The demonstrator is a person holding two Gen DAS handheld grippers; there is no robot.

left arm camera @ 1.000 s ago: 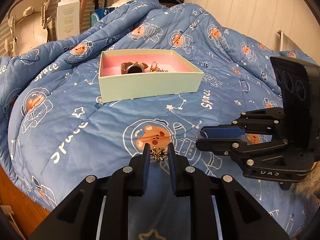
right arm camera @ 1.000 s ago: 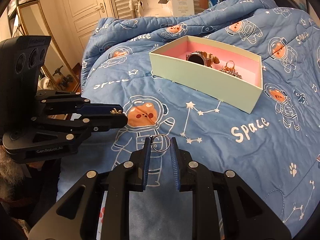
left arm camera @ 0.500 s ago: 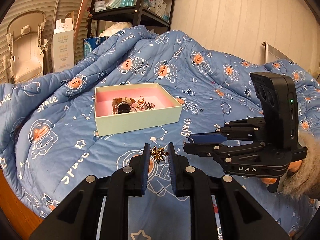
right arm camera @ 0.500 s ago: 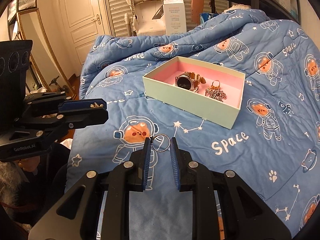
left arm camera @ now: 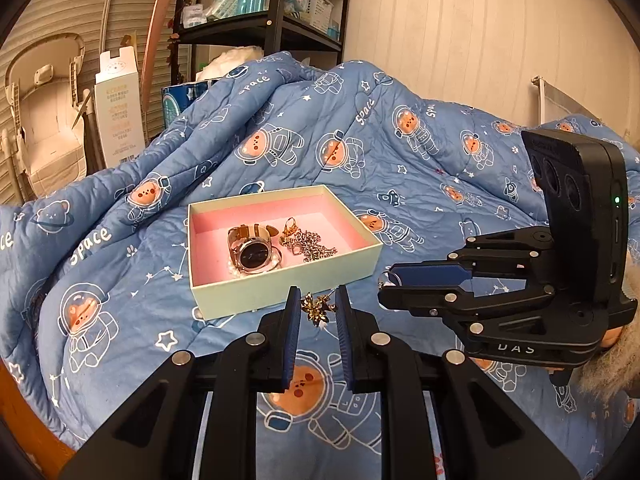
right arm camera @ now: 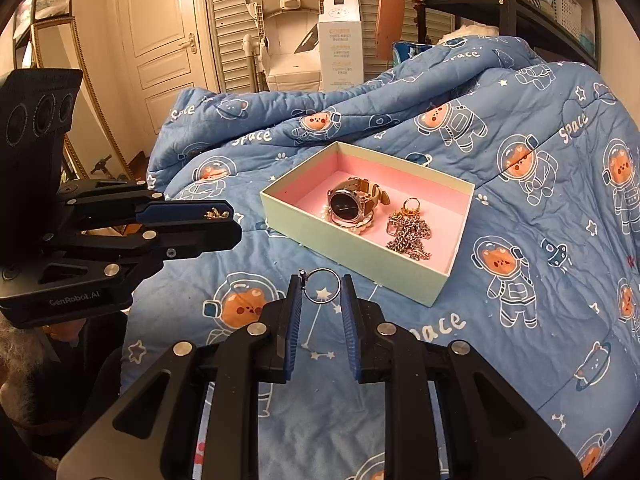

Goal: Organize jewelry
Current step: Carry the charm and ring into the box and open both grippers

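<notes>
A pale green box (left arm camera: 280, 288) (right arm camera: 352, 248) with a pink lining sits on the blue quilt. Inside it lie a wristwatch (left arm camera: 254, 254) (right arm camera: 348, 204), a silver chain (left arm camera: 314, 244) (right arm camera: 410, 236) and a gold ring (right arm camera: 410, 206). My left gripper (left arm camera: 318, 310) (right arm camera: 218, 216) is shut on a small gold star-shaped piece (left arm camera: 318, 307), held above the quilt just in front of the box. My right gripper (right arm camera: 322, 286) (left arm camera: 388, 280) is shut on a thin silver ring (right arm camera: 322, 286), also raised, near the box's front corner.
The blue space-print quilt (left arm camera: 360, 152) covers the bed and bunches up behind the box. A black shelf rack (left arm camera: 276, 20) and a white carton (left arm camera: 120, 112) stand past the bed. A door (right arm camera: 160, 52) and a gold-framed mirror (right arm camera: 86, 128) are at the left.
Both grippers have risen off the quilt with their pieces still held, so the box now appears lower and its contents show more fully.
</notes>
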